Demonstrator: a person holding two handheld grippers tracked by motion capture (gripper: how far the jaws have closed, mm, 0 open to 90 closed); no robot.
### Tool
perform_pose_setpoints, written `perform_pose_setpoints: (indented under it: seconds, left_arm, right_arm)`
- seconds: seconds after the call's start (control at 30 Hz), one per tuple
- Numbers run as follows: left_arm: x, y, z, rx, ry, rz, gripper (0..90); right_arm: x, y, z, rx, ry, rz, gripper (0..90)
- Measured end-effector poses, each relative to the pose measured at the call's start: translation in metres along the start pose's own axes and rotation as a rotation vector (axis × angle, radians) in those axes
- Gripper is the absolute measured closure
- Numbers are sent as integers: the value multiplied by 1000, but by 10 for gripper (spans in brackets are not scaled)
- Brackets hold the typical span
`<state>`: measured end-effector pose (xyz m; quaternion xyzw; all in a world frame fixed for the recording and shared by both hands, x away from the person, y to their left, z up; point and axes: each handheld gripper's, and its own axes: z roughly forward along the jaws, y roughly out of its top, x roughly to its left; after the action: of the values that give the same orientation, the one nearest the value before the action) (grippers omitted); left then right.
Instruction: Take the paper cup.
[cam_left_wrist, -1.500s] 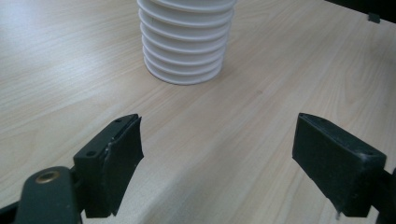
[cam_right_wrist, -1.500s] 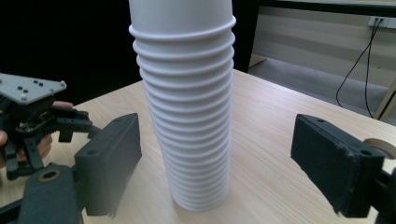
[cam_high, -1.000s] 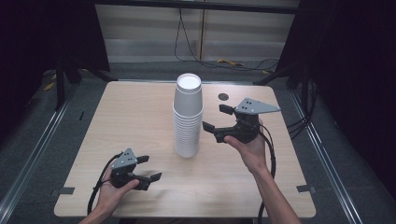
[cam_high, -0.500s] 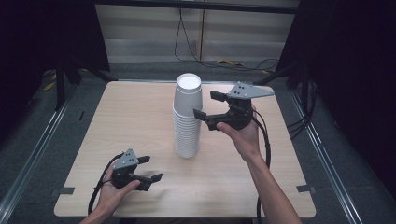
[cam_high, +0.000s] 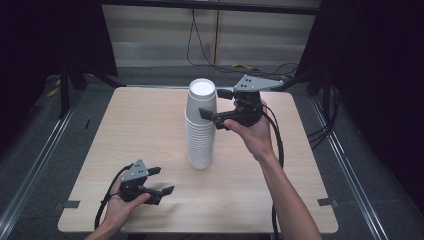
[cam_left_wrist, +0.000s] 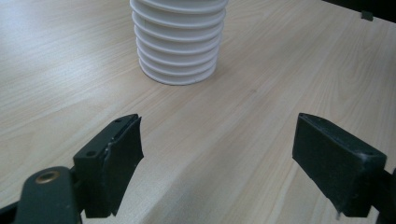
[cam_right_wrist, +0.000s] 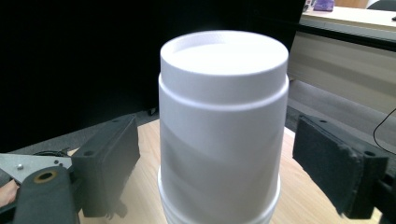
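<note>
Work in hand: lifting the top cup (cam_high: 202, 98) off the stack of white foam cups (cam_high: 201, 135), judged from where the right tongs (cam_high: 216, 104) stand.
Stack position: upside down near the middle of the worktop (cam_high: 150, 125), bases up, the top cup's flat base facing the high camera.
Top cup: seated on the stack, nested over the cups beneath; nothing separated so far.
Right tongs: raised to the height of the top cup, jaws spread wide. In the right gripper view the cup (cam_right_wrist: 223, 121) sits between the two black jaws with a gap on each side, so no contact on either side that I can see.
Left tongs (cam_high: 161, 181): low over the near-left part of the worktop, well apart from the stack, jaws wide apart and holding nothing. The left gripper view looks over bare wood toward the foot of the stack (cam_left_wrist: 178, 51).
Done so far: the approach only; the right tongs are lined up around the target.
Left to do: close on the top cup, pull it free of the stack, set it down on the worktop.
Risk, as a judgement: foam cups cling together, so a second cup may ride up with the first; the idle left tongs could steady the lower stack.
</note>
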<state>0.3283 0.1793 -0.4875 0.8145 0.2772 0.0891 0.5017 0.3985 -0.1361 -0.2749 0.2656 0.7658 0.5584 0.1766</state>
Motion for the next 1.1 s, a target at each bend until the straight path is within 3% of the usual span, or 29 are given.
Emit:
perform_pose_setpoints:
  seconds: [0.83,1.1]
  left_arm:
    - [-1,-2,-3,7,14,16,157]
    - [-1,-2,-2,6,7,17,157]
  right_arm:
    - [-8,20,37,117,37,10,163]
    - [-11,20,37,117,49,27,189]
